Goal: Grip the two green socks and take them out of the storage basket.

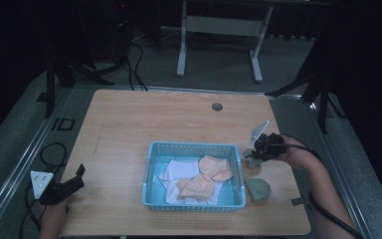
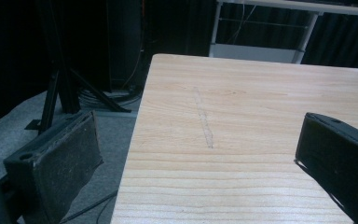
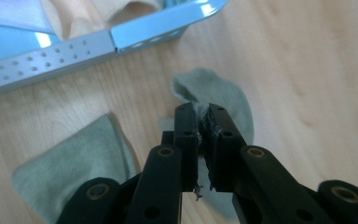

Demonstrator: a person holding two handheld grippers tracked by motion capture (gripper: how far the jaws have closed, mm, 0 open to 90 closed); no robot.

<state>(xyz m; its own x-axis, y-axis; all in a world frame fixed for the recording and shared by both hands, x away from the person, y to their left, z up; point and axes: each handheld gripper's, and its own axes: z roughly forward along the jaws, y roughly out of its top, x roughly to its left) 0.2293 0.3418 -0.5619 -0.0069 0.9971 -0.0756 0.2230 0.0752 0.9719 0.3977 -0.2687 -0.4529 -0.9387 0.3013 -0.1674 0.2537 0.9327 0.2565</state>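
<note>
On the wooden table (image 1: 129,124) a blue basket (image 1: 194,149) sits near the front middle, already holding white and peach socks (image 1: 201,179). Two grey-green socks lie on the bare wood just right of the basket: one (image 1: 258,189) flat near the basket's front right corner, the other (image 3: 228,100) farther back, beside the basket's right wall.

The right gripper (image 1: 258,151) is at that farther sock, and in the right gripper view its jaws stand almost together with a fold of the grey-green cloth pinched between them. The sock spreads beyond and below the jaws, its rounded end pointing away toward the basket rim (image 3: 74,49). The basket lies to the gripper's left on the table, close by, so the carry would be short: up, over the right wall, and down onto the pile. The wall is the one edge to clear; a drooping tail of sock could drag on it, I judge.

The second sock shows in the right gripper view as a blurred flap (image 3: 70,163) just beside the jaws, apart from the held one. It too is much nearer the right hand than the left.

The left gripper (image 1: 77,177) hovers at the table's front left corner, well apart from everything. Its jaws stand wide and hold nothing, with bare wood ahead and the table edge under it.
</note>
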